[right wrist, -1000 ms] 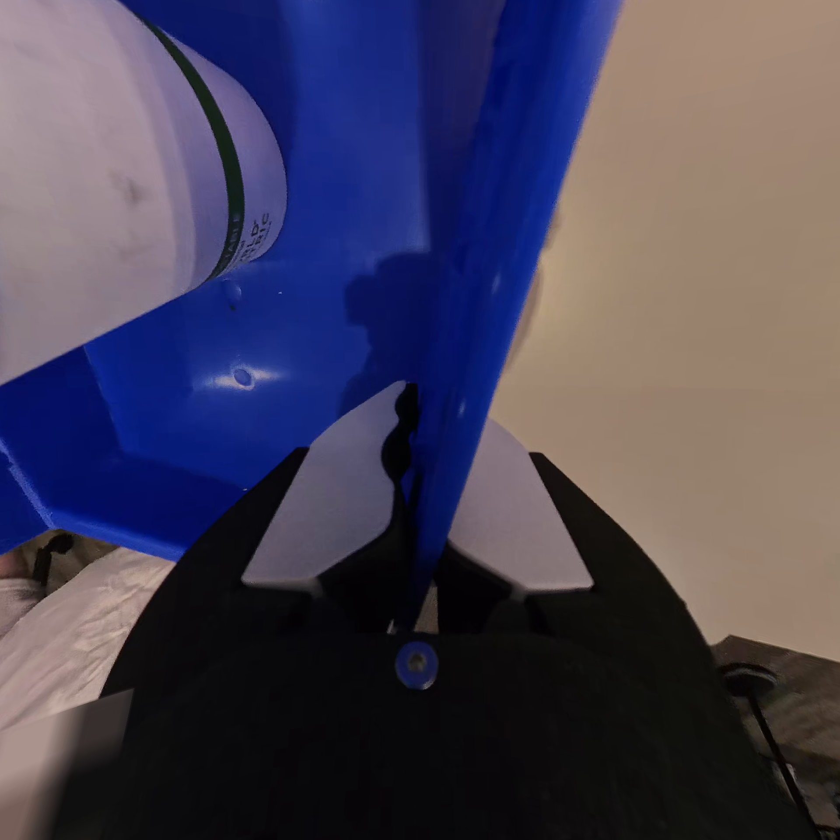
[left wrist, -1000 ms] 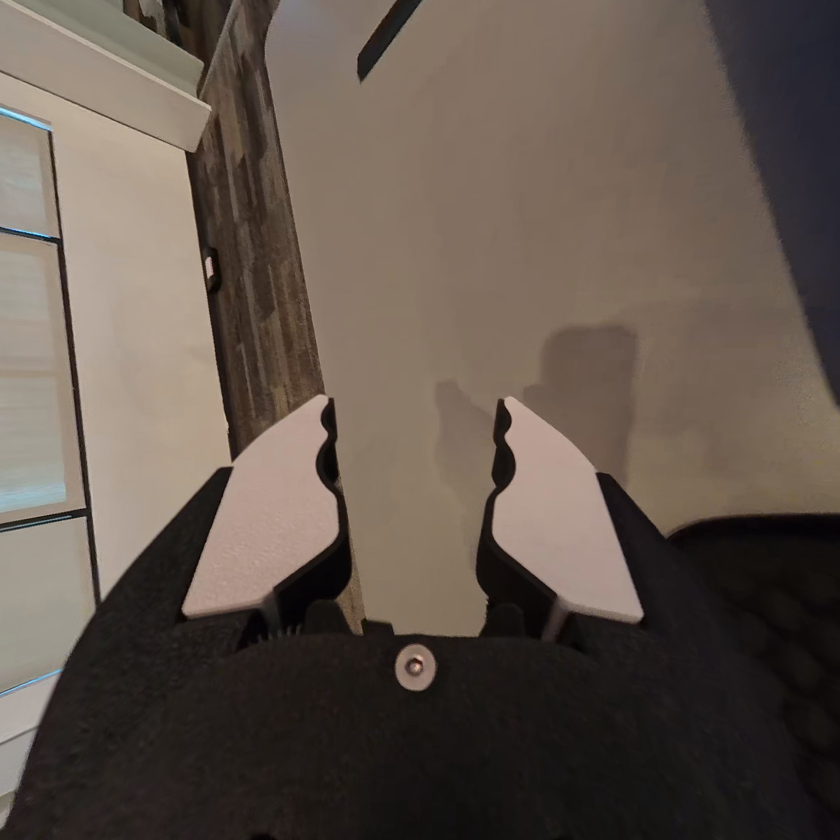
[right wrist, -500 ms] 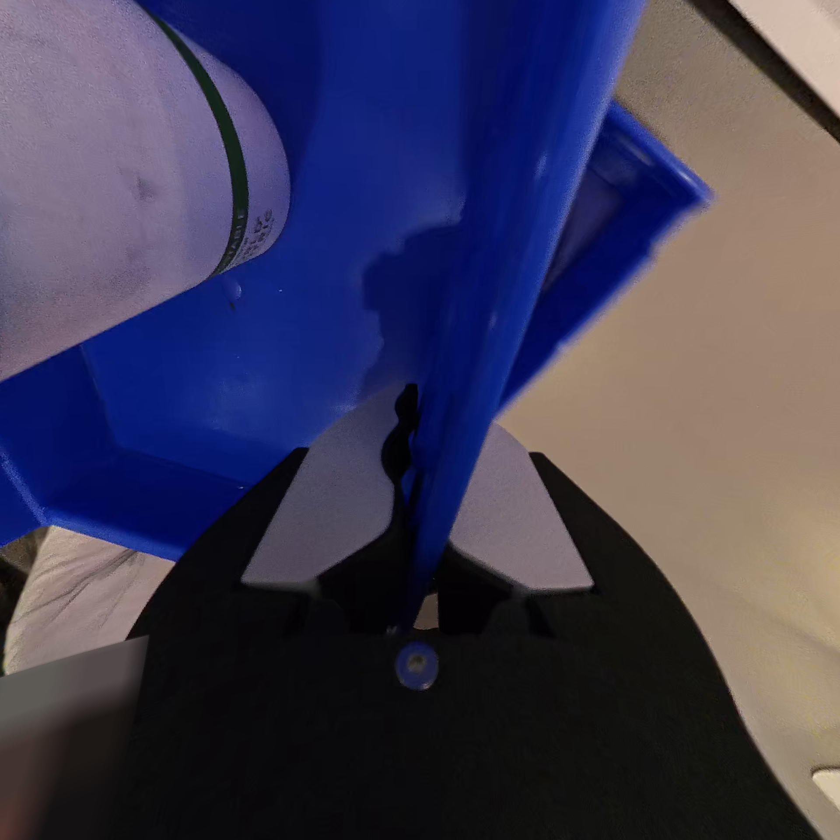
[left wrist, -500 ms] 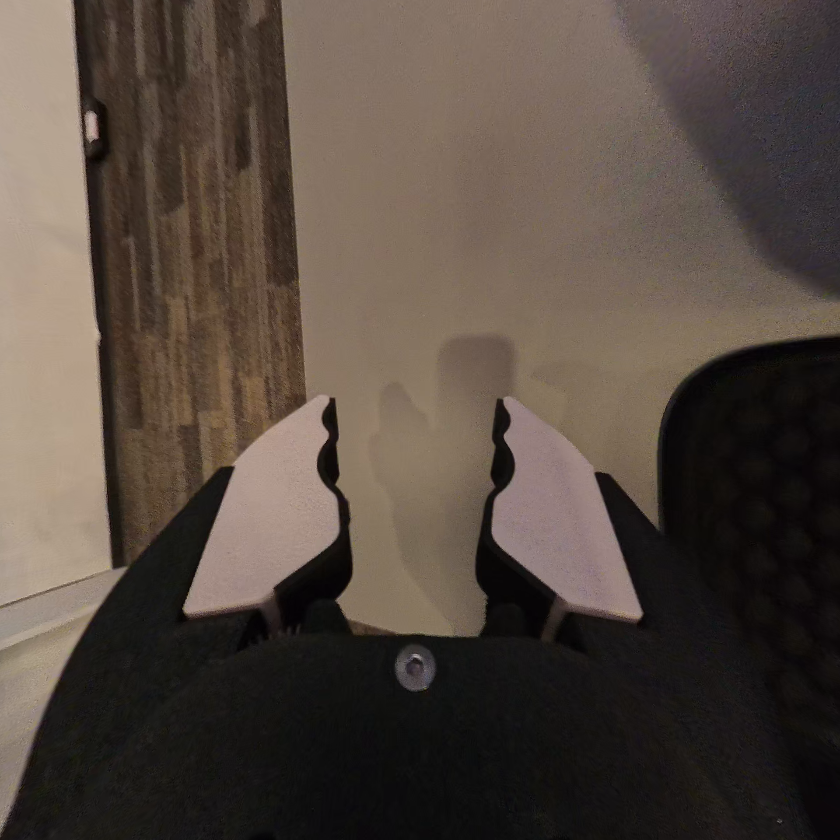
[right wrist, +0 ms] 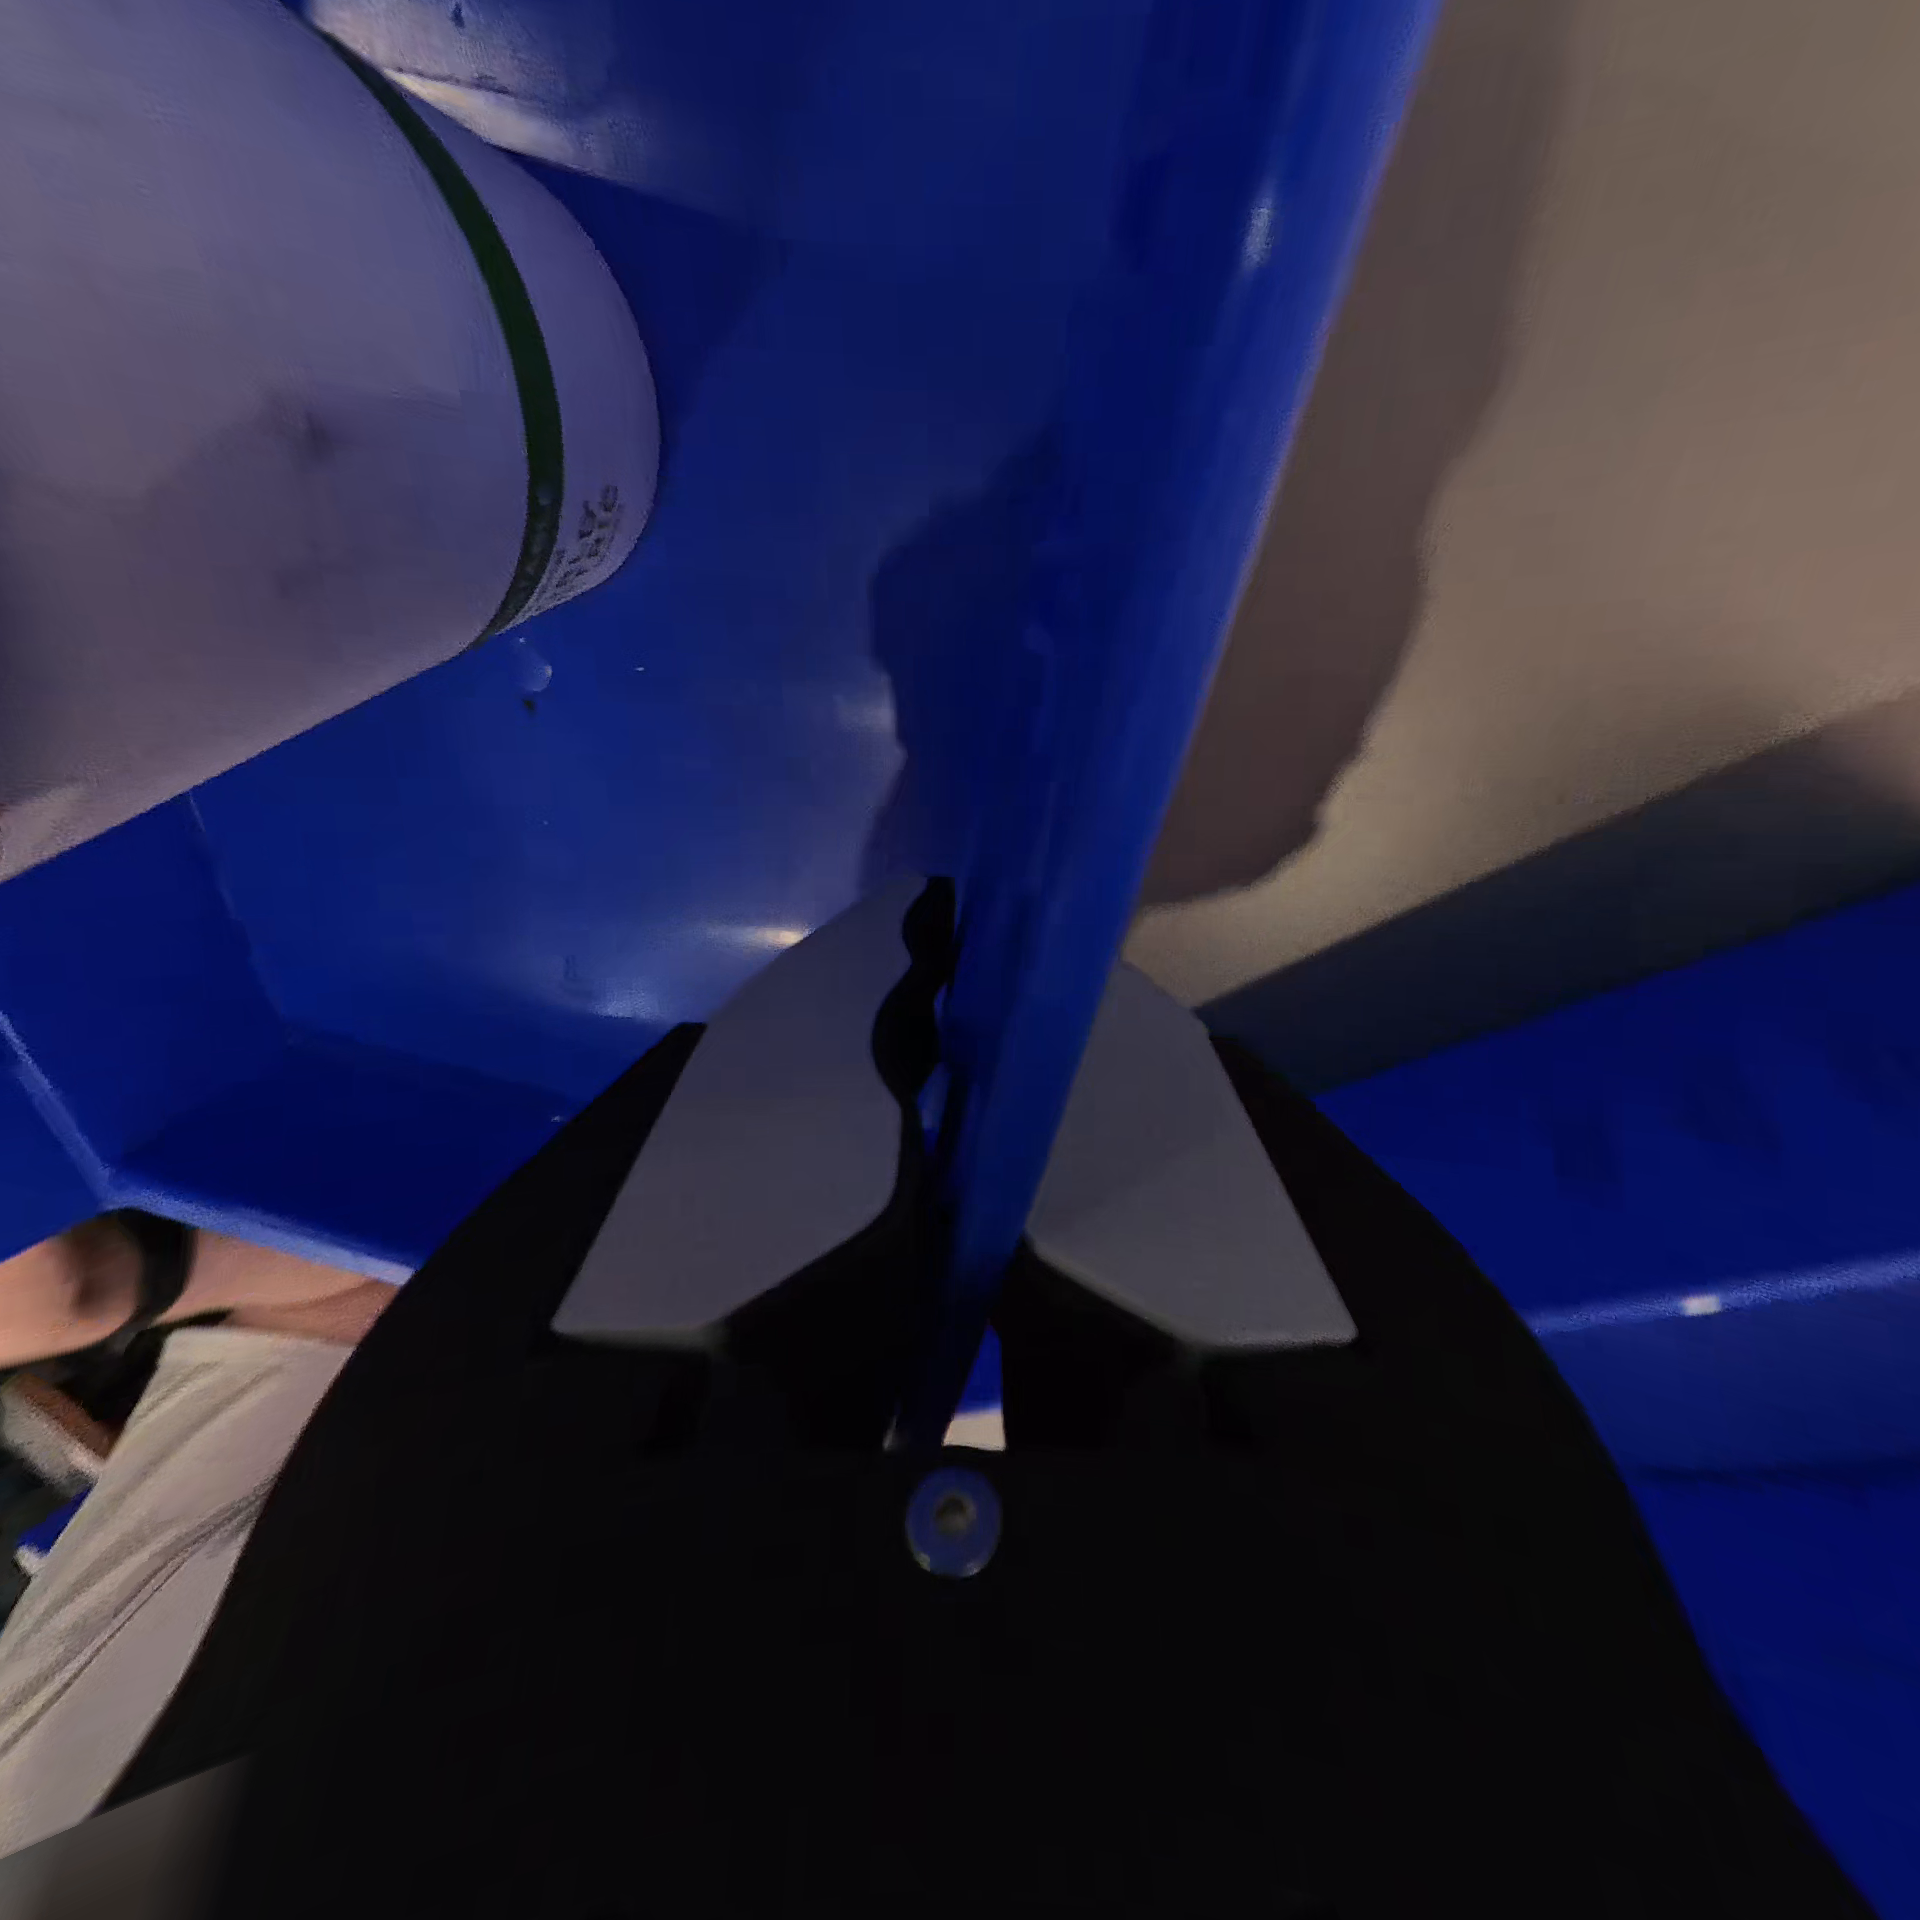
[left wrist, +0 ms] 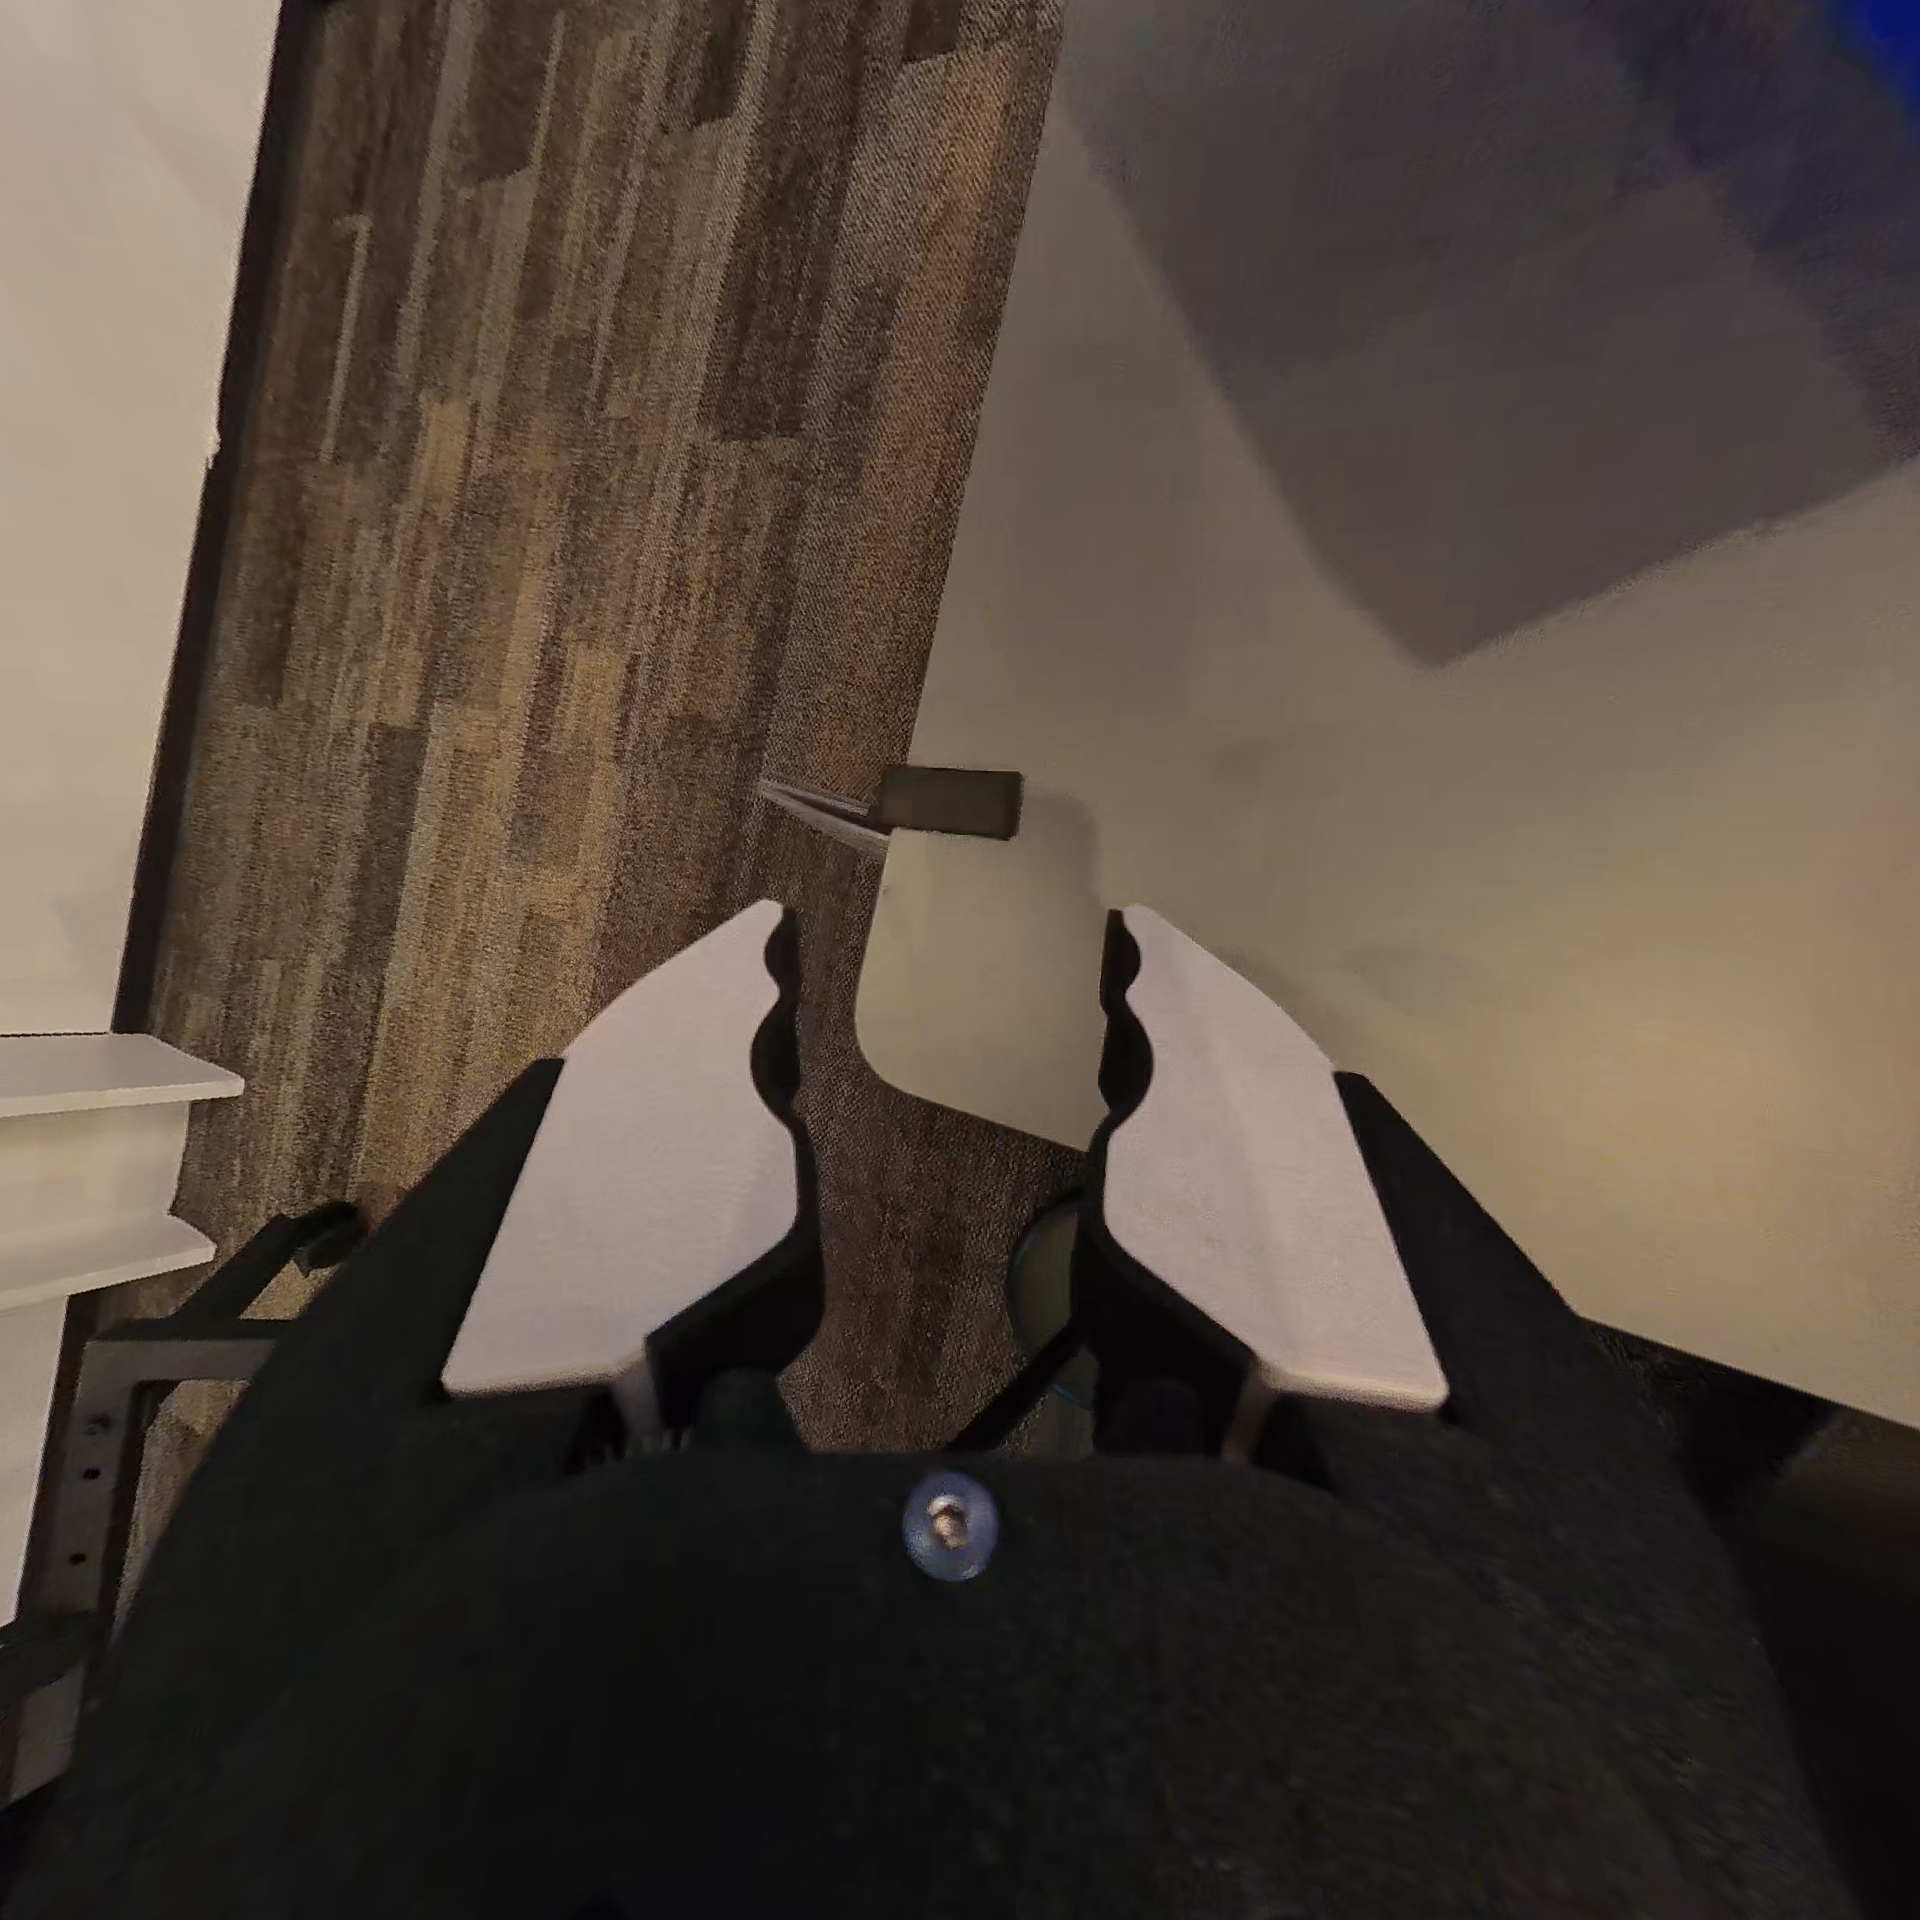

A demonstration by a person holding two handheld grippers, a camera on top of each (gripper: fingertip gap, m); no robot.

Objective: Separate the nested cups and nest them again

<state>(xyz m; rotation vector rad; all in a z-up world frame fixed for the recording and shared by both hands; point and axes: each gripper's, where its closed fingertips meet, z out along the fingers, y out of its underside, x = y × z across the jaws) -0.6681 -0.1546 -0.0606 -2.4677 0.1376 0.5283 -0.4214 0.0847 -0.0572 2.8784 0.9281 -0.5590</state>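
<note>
Fingers of your right gripper (right wrist: 961, 1049) are clamped on the thin wall of a blue bin (right wrist: 1049, 582), one inside, one outside. Up and to the left of them a white cup (right wrist: 260, 416) lies on its side in that bin. Your left gripper (left wrist: 945, 1023) hangs wide apart and empty over the table edge (left wrist: 1455, 935) and carpet (left wrist: 582, 520). Judging by this, separating hasn't begun; next, you need the bin set down and the cup gripped

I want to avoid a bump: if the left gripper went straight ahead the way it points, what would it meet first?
Probably the pale tabletop, near its edge beside the carpet; nothing else shows between the open left gripper and it, though depth is unclear.
</note>
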